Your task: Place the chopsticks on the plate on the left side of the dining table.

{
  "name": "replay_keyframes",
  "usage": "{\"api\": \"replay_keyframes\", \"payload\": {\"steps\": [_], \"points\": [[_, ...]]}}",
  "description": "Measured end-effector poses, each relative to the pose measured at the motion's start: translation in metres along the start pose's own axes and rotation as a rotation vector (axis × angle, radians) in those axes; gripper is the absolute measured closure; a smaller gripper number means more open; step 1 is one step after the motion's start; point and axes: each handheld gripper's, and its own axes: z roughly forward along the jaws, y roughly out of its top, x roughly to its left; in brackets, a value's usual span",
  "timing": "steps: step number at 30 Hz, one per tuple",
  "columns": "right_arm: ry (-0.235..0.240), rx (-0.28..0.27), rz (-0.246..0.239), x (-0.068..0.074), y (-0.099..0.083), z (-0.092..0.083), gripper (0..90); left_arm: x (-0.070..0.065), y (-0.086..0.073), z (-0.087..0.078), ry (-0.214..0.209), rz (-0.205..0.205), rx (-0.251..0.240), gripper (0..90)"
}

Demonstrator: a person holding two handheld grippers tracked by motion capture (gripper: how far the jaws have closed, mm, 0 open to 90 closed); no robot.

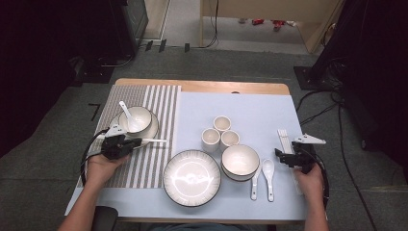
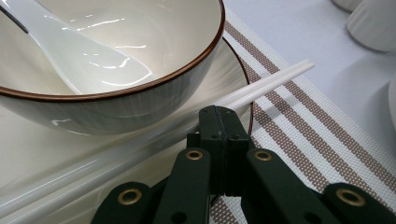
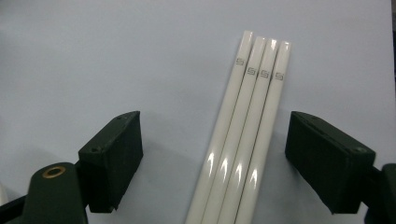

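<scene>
Best done slowly here: judging by the layout, a place setting in progress, with the right tool (image 3: 212, 163) wide open, jaws straddling four glossy white chopsticks (image 3: 243, 135) lying side by side and touching on the pale blue mat (image 3: 93, 56) at the right edge of the tabletop (image 1: 202, 86). To take only a pair, worth shifting sideways so that one jaw lands between the second and third stick; otherwise all four likely to be pinched together and to fan out or slip, being smooth and round. Small grey logo printed near the far end of each stick, bright highlights along the shafts, ends aligned evenly. On the other side, left tool (image 2: 224, 126) with jaws pressed together, seemingly empty, beside a laid white chopstick pair (image 2: 261, 84) resting across the rim of a white brown-edged saucer (image 2: 238, 88) and reaching onto the brown-striped woven placemat (image 2: 327, 140). On that saucer, a white ceramic bowl with a brown rim (image 2: 140, 93) holding a white porcelain spoon (image 2: 79, 56).
</scene>
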Motion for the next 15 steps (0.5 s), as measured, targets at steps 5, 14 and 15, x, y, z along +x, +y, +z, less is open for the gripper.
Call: {"api": "replay_keyframes", "payload": {"steps": [5,14,15], "points": [[0.000,0.000,0.001,0.0000,0.0000,0.0000,18.6,0.0006,0.0006,0.0004,0.002,-0.004,0.000,90.0],[-0.001,0.000,0.001,0.0000,0.0000,0.0000,18.5,0.0008,0.0012,0.0010,0.003,-0.008,-0.004,90.0],[-0.001,0.000,0.001,0.0000,0.0000,0.0000,18.5,0.0009,0.0012,0.0010,0.003,-0.007,-0.003,90.0]]}}
